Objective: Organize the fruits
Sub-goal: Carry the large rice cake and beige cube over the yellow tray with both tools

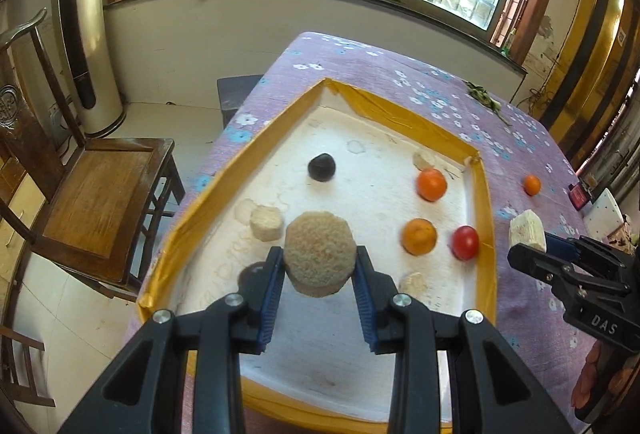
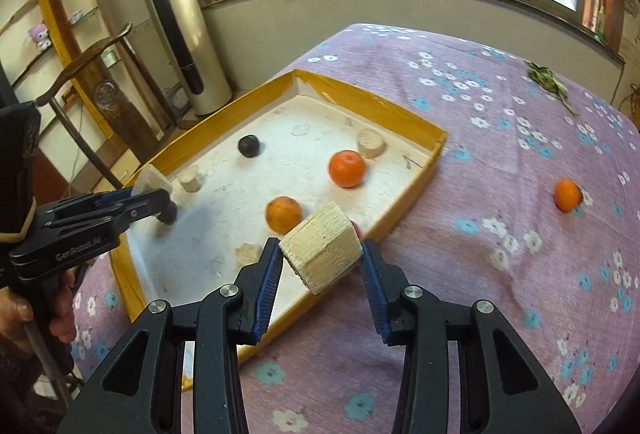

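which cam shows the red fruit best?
Left wrist: the red fruit sits in full view in the tray, beside an orange. In the right wrist view, the block in the right tool hides nearly all of it.

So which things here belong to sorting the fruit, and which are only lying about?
For the job:
- tray
- oranges
- red fruit
- dark fruit
- cut chunks held in left gripper and right gripper

Lying about:
- green leaves
- chair
- tall fan
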